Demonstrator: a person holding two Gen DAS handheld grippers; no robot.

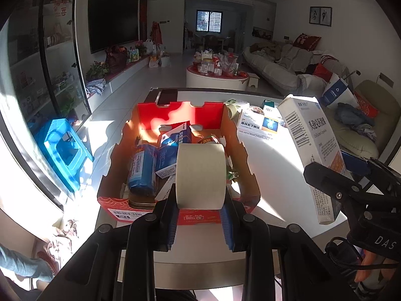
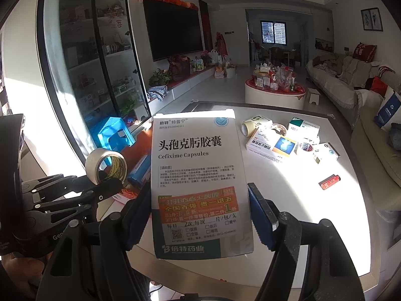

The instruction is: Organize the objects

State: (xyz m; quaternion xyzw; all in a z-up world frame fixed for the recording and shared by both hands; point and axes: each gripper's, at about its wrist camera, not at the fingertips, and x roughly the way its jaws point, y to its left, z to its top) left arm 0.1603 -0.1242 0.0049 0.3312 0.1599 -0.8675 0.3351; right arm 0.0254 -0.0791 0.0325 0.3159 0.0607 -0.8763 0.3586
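Gripping tape roll (image 1: 200, 175) over box (image 1: 233, 125), left claw (image 1: 200, 215); right claw (image 2: 200, 215) clamps carton (image 2: 198, 175).

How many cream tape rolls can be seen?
2. One roll is in the left gripper above the red box; another roll lies on the table. Others may be hidden.

Left hand-held gripper (image 1: 200, 215) clamped, right hand-held gripper (image 2: 200, 215) apparently gripping, both angled downward

Your left gripper (image 1: 200, 223) and right gripper (image 2: 200, 223) were black plastic with ridged blue pads, silver screws and white lettering; a grey-blue sleeve (image 1: 22, 263) showed at eight o'clock.
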